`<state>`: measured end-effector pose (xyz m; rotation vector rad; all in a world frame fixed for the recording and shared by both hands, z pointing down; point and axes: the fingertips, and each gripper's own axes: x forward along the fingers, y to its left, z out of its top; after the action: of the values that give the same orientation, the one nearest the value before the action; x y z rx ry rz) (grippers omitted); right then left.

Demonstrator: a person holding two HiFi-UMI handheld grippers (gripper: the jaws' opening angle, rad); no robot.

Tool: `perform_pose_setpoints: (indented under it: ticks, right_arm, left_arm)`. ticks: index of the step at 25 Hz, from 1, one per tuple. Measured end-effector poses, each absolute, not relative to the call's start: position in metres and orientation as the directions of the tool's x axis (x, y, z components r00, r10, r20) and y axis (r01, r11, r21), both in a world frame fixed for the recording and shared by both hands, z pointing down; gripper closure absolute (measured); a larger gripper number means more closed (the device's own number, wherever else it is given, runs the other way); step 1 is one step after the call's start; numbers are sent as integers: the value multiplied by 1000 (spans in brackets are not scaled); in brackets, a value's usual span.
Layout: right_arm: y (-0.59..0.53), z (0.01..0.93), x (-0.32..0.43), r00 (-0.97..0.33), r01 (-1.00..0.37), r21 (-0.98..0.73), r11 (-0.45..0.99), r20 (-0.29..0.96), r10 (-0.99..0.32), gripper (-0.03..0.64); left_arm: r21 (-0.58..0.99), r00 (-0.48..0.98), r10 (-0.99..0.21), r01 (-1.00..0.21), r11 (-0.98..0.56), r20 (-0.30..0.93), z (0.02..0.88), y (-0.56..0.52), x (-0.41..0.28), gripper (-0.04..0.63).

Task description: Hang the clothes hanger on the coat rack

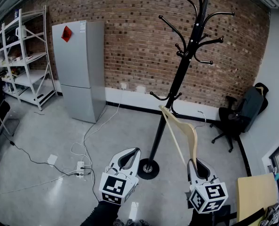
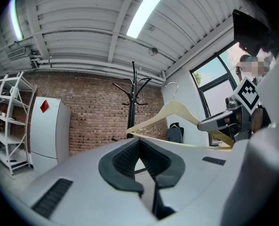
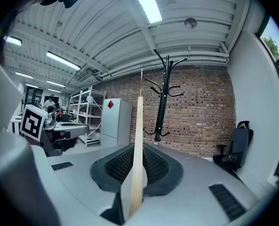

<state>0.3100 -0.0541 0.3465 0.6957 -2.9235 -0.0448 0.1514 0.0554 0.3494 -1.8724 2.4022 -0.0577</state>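
Note:
A black coat rack stands on a round base in front of the brick wall, its hooks high up at the upper right. My right gripper is shut on the lower end of a pale wooden clothes hanger, which leans up and left toward the rack's pole. In the right gripper view the hanger stands edge-on between the jaws, with the rack just right of it. My left gripper is shut and holds nothing, left of the rack's base. The left gripper view shows the hanger and its metal hook.
A grey fridge stands against the wall at the left, with white shelving beyond it. A power strip with cables lies on the floor. A black office chair is at the right, and a wooden board at the lower right.

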Motion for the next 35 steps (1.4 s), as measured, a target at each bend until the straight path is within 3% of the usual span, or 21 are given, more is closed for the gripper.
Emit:
perform_pose_setpoints:
  ticks: [24, 35]
  right_arm:
    - [-47, 355, 228, -888, -429, 63, 901, 157, -433, 555]
    - [-92, 361, 174, -879, -447, 76, 891, 147, -453, 555]
  left_arm:
    - [-68, -249, -969, -966, 249, -8, 372, 72, 86, 586]
    - [-50, -253, -967, -966, 252, 8, 390, 28, 28, 586]
